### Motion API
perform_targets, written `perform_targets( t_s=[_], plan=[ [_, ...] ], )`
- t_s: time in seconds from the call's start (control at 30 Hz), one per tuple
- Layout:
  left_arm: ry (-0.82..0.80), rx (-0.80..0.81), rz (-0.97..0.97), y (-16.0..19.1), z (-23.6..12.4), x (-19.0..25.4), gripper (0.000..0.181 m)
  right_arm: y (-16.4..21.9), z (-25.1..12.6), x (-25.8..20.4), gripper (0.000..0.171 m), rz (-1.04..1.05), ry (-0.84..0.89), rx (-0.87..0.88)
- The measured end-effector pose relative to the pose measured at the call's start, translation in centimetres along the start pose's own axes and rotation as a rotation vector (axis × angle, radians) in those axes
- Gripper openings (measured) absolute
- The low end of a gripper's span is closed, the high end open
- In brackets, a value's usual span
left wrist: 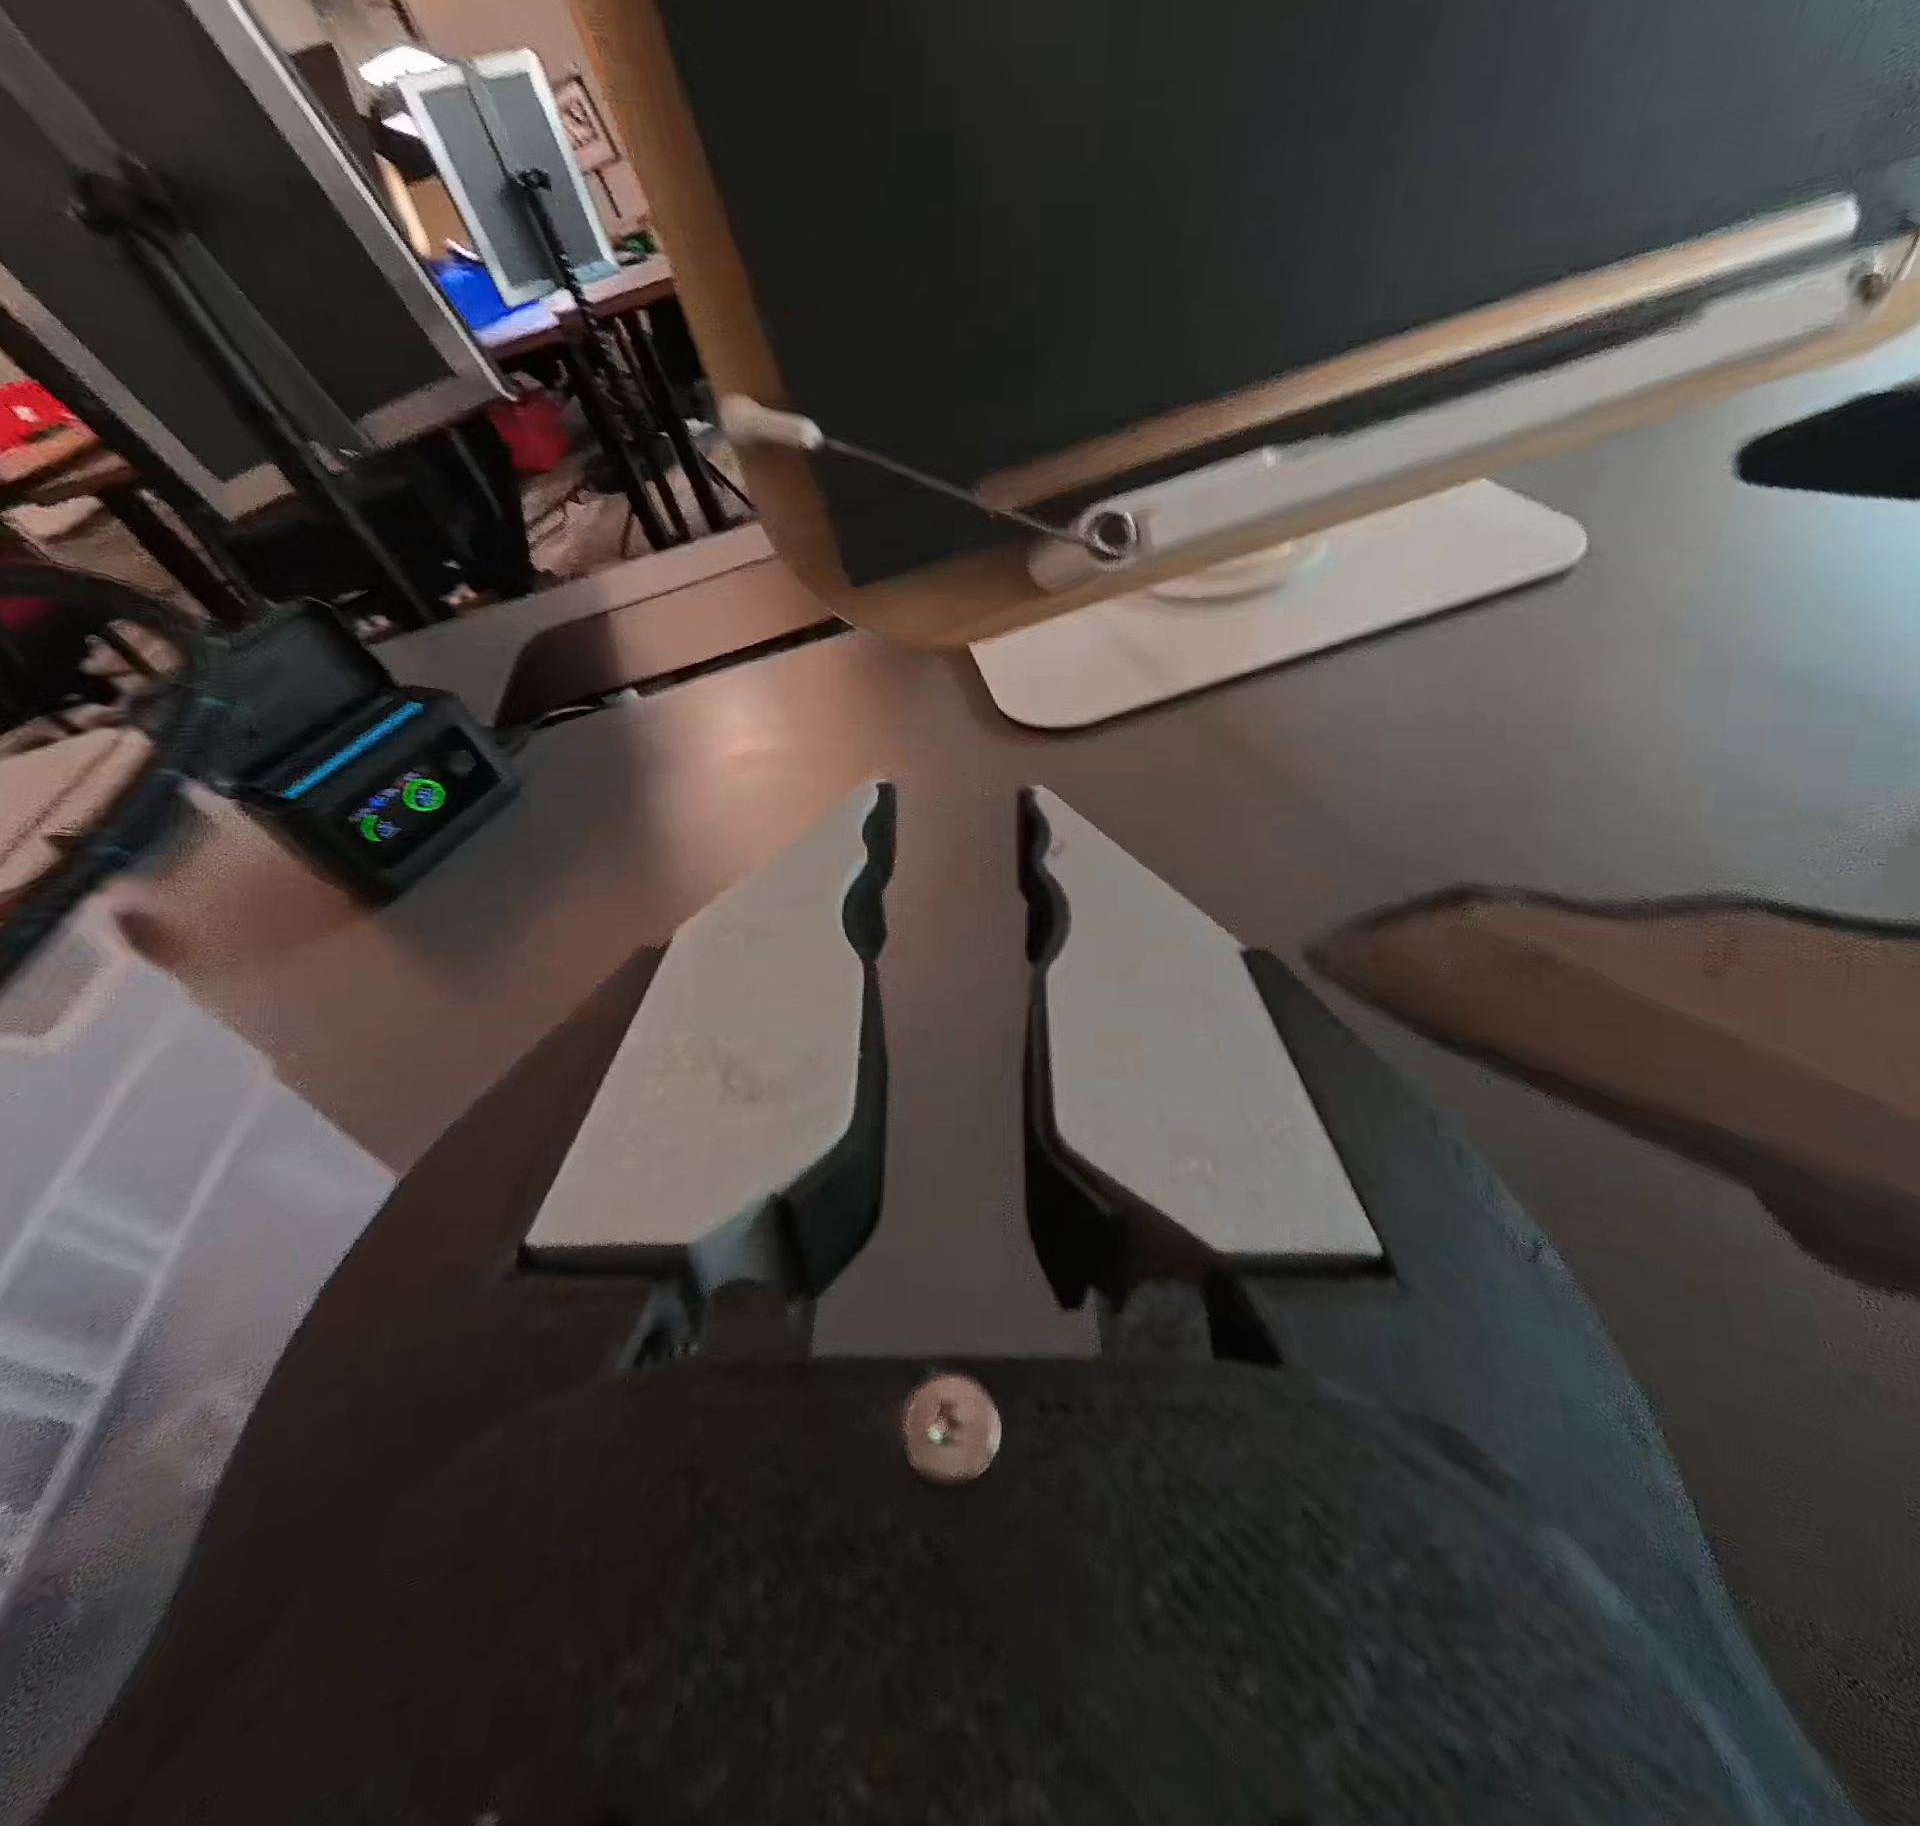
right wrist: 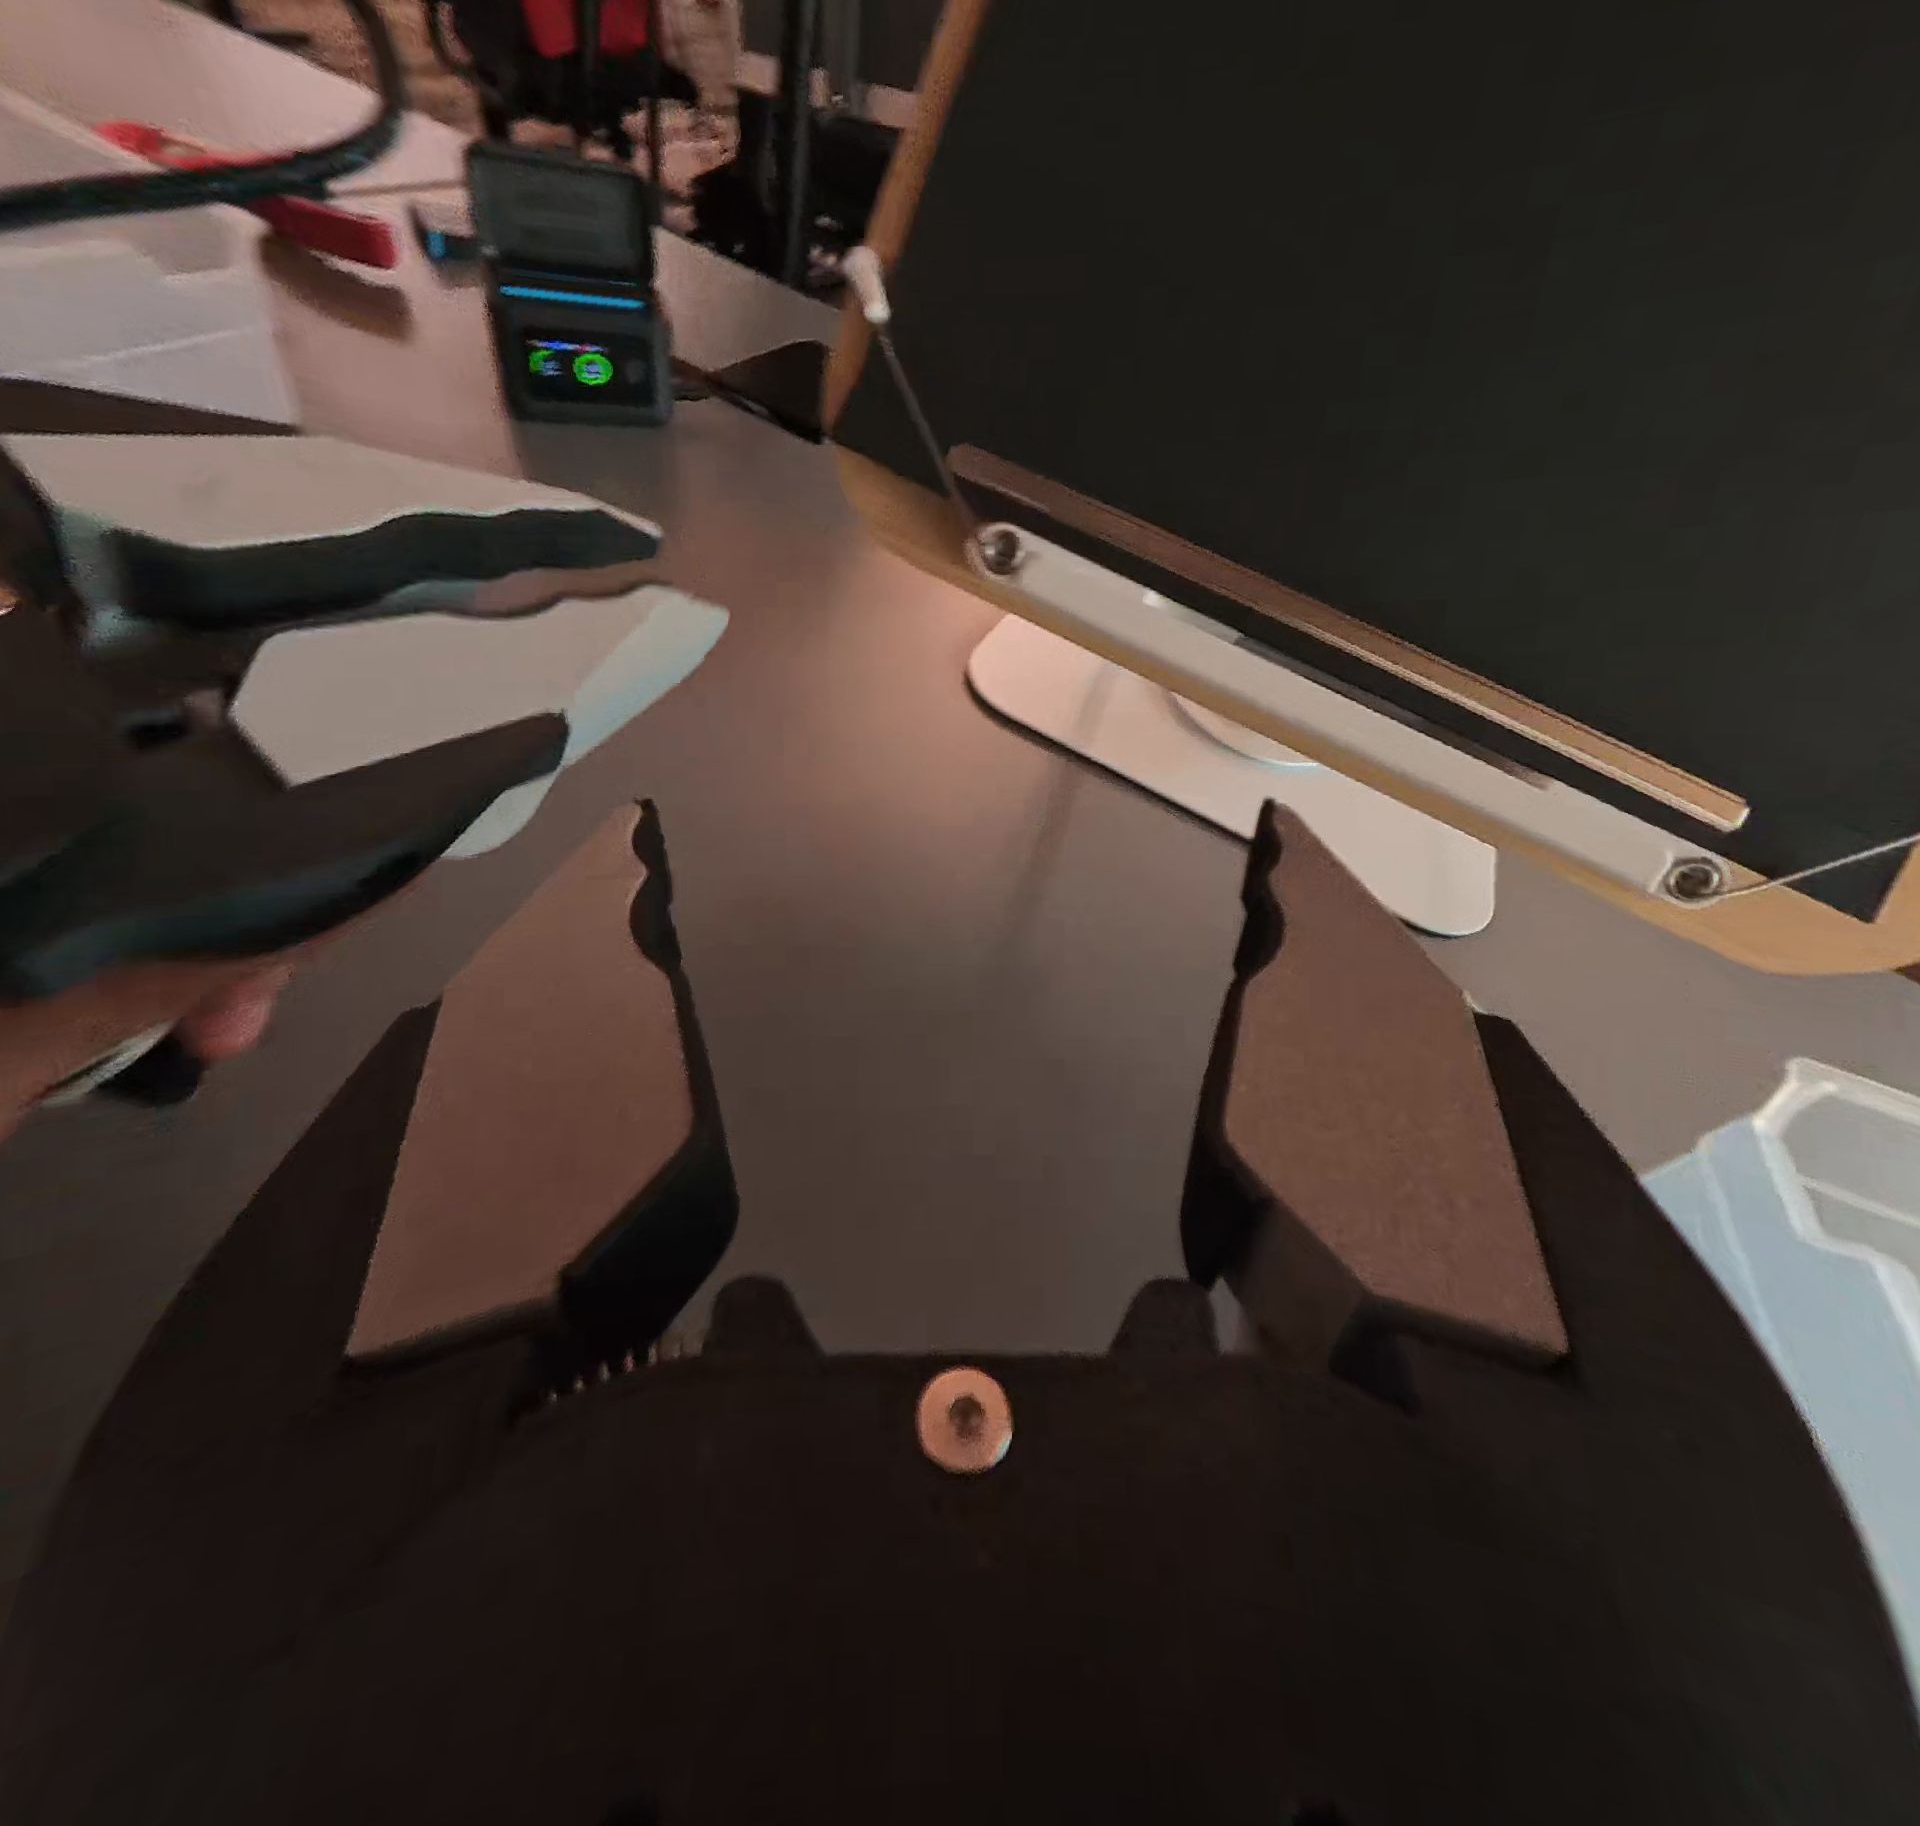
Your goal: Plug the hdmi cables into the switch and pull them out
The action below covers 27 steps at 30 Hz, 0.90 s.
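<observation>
Cables and switch are the trouble: neither wrist view shows an HDMI plug or anything you can surely call the switch. Your left gripper (left wrist: 954, 820) has its jaws parted by a narrow gap with nothing between them, over bare dark table (left wrist: 1351, 789). Your right gripper (right wrist: 951, 841) is spread wide, also empty. A black braided cable (right wrist: 312, 155) curls at about 10 o'clock from the right gripper, far off at the table's edge, its run roughly 9 to 3 across that view; whether it is an HDMI lead, you cannot tell. A small black box with a lit screen (left wrist: 400, 810) sits at 10 o'clock from the left tips, and looks nearer to them than to the right gripper. Monitor base (left wrist: 1299, 623) lies at 1 o'clock. Your left gripper looks the nearer of the two to that cable, so lead with it.
</observation>
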<state>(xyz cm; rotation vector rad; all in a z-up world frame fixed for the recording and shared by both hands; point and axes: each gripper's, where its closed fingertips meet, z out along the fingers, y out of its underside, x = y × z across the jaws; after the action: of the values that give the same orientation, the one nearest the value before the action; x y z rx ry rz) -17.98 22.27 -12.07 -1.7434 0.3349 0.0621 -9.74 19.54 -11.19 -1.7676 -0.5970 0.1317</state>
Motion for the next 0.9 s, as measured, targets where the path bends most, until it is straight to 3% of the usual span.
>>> perform_targets(
  t_s=[0.03,0.07,0.1,0.3,0.7,0.8,0.9],
  plan=[
    [0.020,-0.018,0.007,0.6,0.5,0.4,0.026,0.5,0.9,0.3,0.098,-0.002,0.015,0.015],
    [0.041,-0.037,0.017,0.7,0.9,0.7,0.042,1.0,1.7,0.2,0.089,0.005,-0.008,-0.001],
    [0.058,-0.037,0.024,0.6,1.1,0.9,0.049,1.2,2.2,0.1,0.092,0.027,-0.034,-0.037],
    [0.036,-0.017,0.029,0.5,1.3,0.6,0.049,1.5,3.5,0.5,0.088,0.051,-0.045,-0.042],
    [0.071,-0.004,0.044,0.3,0.5,1.0,0.057,1.2,2.4,-0.1,0.085,0.061,-0.065,-0.015],
    [0.089,-0.007,0.071,-0.2,-1.3,1.1,0.059,1.3,2.4,0.3,0.083,0.066,-0.063,-0.012],
    [0.201,0.020,0.053,-2.1,-5.5,1.7,0.060,1.7,2.3,0.2,0.083,0.076,-0.085,-0.022]
  ],
)
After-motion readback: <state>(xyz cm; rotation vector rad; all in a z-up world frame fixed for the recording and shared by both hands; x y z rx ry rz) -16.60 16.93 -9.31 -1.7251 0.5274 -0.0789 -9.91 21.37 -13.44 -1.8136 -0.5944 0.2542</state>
